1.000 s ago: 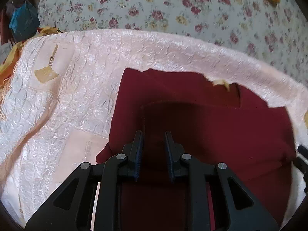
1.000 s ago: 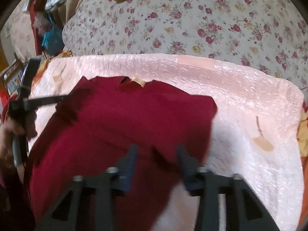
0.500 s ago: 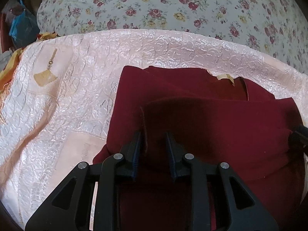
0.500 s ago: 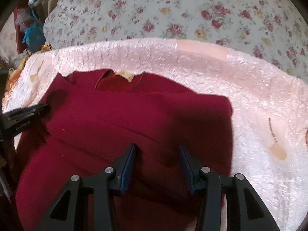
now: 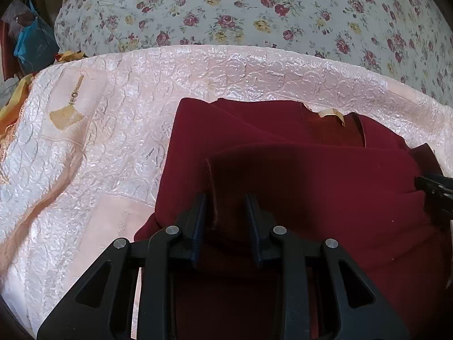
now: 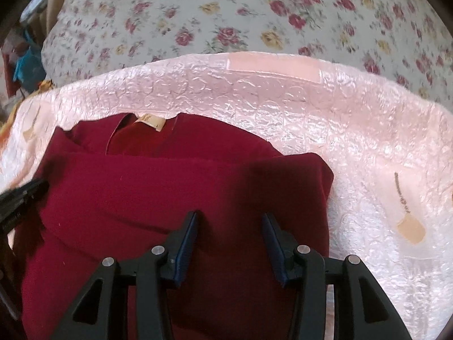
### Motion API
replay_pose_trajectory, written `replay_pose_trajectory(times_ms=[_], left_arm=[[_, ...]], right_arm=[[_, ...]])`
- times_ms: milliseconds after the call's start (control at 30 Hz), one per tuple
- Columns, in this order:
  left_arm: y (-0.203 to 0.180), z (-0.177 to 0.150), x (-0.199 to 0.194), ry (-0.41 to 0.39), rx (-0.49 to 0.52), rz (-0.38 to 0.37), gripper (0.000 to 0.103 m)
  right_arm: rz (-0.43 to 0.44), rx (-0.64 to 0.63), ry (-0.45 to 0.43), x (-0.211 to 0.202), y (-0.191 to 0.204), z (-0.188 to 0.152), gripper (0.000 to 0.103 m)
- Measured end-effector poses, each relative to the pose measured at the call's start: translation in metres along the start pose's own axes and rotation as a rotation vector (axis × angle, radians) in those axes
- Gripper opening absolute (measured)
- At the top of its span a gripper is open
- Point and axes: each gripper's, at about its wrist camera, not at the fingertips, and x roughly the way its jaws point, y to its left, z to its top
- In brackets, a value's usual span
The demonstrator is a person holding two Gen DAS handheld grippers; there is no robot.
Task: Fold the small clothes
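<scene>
A dark red garment [image 5: 311,187] [image 6: 170,192] lies on a pink quilted cover [image 5: 113,141], with one layer folded up toward its collar and tan label [image 5: 329,112] [image 6: 150,121]. My left gripper [image 5: 225,198] sits at the folded layer's left edge. That raised edge runs between its jaws, close to the left finger, and the pads stand a little apart from it. My right gripper [image 6: 229,215] hovers low over the flat right part of the cloth, jaws well apart, nothing pinched. Each gripper's tip shows at the edge of the other view: right gripper [image 5: 433,187], left gripper [image 6: 25,195].
The pink cover [image 6: 368,155] lies over a floral bedspread [image 5: 254,14] that fills the back. A blue bag [image 5: 31,45] and yellow cloth [image 5: 17,99] sit off the far left edge. Bare pink cover extends left and right of the garment.
The right gripper came down and forward over the garment, and the folded layer now lies flat nearer the collar. The left gripper's jaws widened slightly around the cloth edge.
</scene>
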Motion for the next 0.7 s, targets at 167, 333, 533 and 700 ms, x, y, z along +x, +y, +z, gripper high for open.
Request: replay_pose_trajectory(times_ms=[167, 333, 533, 700], left_arm=[[0.001, -0.005, -0.009, -0.001, 0.010, 0.005, 0.027], [-0.001, -0.013, -0.022, -0.012, 0.027, 0.015, 0.027], [0.000, -0.023, -0.038, -0.010, 0.034, 0.018, 0.027], [0.003, -0.039, -0.053, -0.003, 0.030, 0.010, 0.027]], right_arm=[[-0.007, -0.008, -0.018, -0.029, 0.001, -0.011, 0.046], [-0.002, -0.027, -0.039, -0.051, 0.004, -0.028, 0.046], [-0.040, -0.082, -0.018, -0.045, 0.010, -0.046, 0.046], [-0.038, -0.070, -0.006, -0.055, 0.011, -0.046, 0.047]])
